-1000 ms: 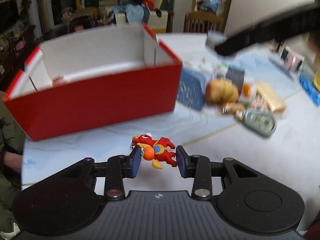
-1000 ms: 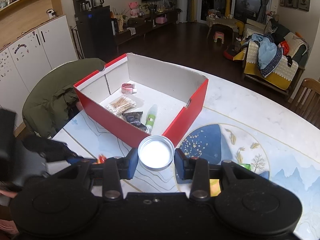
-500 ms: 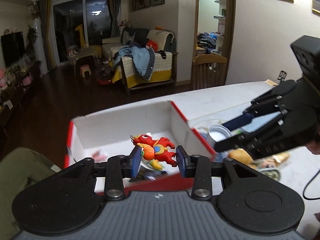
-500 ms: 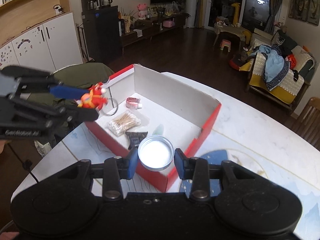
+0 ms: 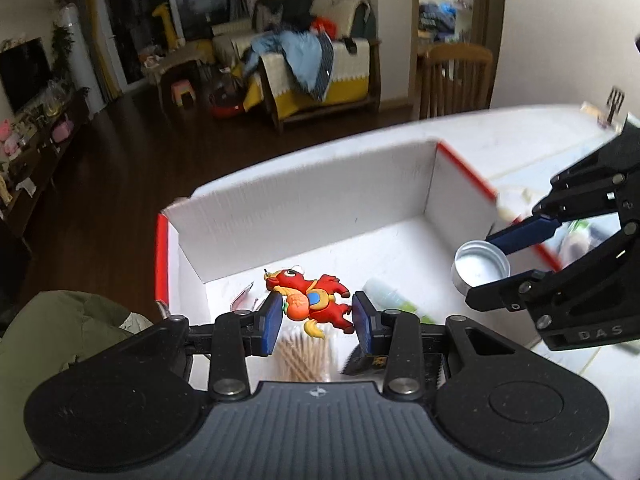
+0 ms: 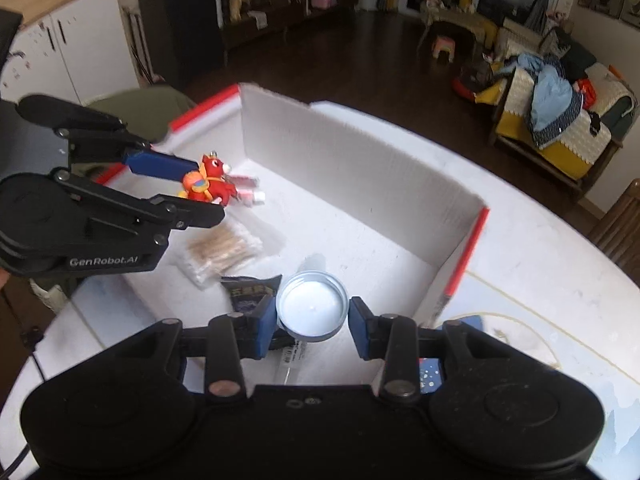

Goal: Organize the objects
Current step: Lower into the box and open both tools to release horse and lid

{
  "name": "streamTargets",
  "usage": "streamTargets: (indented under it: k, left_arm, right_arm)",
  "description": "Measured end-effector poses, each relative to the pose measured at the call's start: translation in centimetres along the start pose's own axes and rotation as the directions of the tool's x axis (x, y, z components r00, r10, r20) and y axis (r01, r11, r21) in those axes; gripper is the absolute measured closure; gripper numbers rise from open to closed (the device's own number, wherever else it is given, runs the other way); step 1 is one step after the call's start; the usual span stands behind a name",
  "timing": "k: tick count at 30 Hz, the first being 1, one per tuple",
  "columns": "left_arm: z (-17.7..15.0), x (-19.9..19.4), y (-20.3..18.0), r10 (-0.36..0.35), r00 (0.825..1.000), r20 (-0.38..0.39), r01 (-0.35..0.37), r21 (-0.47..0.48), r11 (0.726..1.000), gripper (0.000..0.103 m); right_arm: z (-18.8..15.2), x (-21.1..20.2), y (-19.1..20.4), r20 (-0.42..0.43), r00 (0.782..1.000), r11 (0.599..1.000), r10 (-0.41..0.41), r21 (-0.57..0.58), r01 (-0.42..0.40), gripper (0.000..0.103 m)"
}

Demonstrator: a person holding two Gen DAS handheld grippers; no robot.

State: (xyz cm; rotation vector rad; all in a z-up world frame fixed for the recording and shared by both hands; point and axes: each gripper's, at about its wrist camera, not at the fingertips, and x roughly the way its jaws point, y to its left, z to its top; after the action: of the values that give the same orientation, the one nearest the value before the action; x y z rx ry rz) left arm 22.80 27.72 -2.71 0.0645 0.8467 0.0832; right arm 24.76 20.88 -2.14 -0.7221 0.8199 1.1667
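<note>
Left gripper pinches red dragon charm above red box at its 9 o'clock side, right gripper clamps round metal tin over box's 5 o'clock corner.

Left gripper: matte black ribbed housing, two round side discs, silver pivot screws, blue finger pads; "GenRobot.AI" was printed in white on side. Right gripper: same black build, blue pads, "DAS" lettering was seen.
</note>
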Motion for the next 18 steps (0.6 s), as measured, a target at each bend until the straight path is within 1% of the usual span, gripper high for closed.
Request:
streamTargets:
  k: [3,9,13,18]
  left_arm:
    - [-0.7,1.5,0.0,0.007,0.999,-0.037,-0.006,0.021,1.000,0.067]
    - [-1.3,4.1,0.2,-0.019,0.994,-0.108,0.021,0.024,0.999,0.067]
    - [-1.6,5.0,-0.2,-0.031,0.990,-0.141,0.036,0.030,0.999,0.067]
    - [-1.1,6.0,-0.1,-0.051,0.984,-0.170,0.053,0.005,0.999,0.066]
  right_arm:
    - [0.2,1.9,0.5,-0.040,0.999,1.000,-0.021,0.000,0.021,0.065]
    - [0.2,4.3,1.0,-0.093,0.995,0.999,-0.045,-0.016,0.044,0.065]
    - [0.1,5.3,0.7,-0.115,0.993,0.999,-0.032,-0.001,0.032,0.065]
    - [-0.1,5.8,0.6,-0.139,0.990,1.000,-0.006,0.016,0.008,0.064]
